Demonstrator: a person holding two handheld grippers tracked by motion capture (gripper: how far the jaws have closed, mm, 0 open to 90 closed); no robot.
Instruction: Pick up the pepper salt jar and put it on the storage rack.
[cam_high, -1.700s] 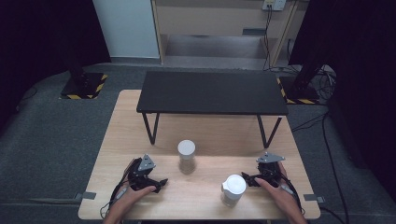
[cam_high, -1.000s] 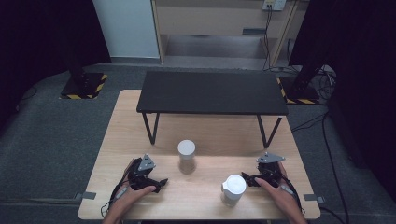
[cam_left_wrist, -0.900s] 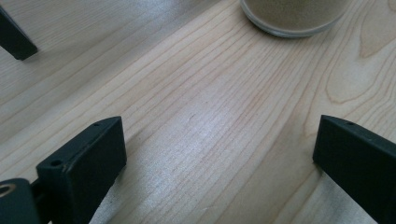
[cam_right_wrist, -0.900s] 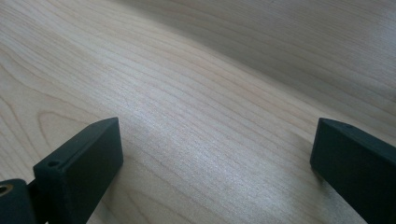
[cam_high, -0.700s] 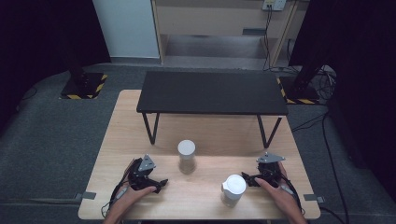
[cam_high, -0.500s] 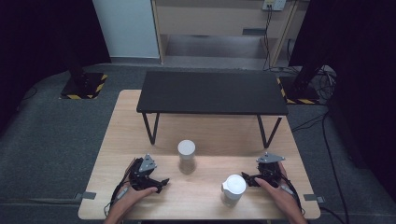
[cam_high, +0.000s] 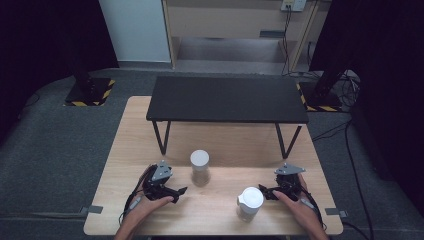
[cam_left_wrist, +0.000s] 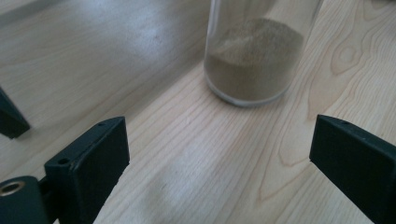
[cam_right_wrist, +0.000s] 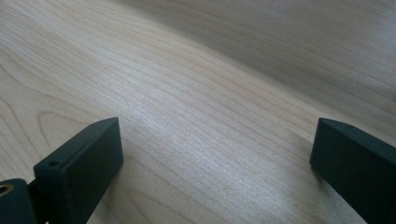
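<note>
High view shows the left gripper (cam_high: 172, 191) low left on the tabletop (cam_high: 125, 150), jaws apart but just narrowing on nothing, with the upright glass jar (cam_high: 199, 165) near to its upper right, while the right gripper (cam_high: 267, 192), jaws apart, sits beside the white pitcher (cam_high: 249, 202).

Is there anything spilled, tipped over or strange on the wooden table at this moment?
Nothing stands out. The glass jar with brown powder stands upright, and so does the white-lidded container. No powder lies on the wooden table. Both grippers, left and right, rest open beside them.
</note>
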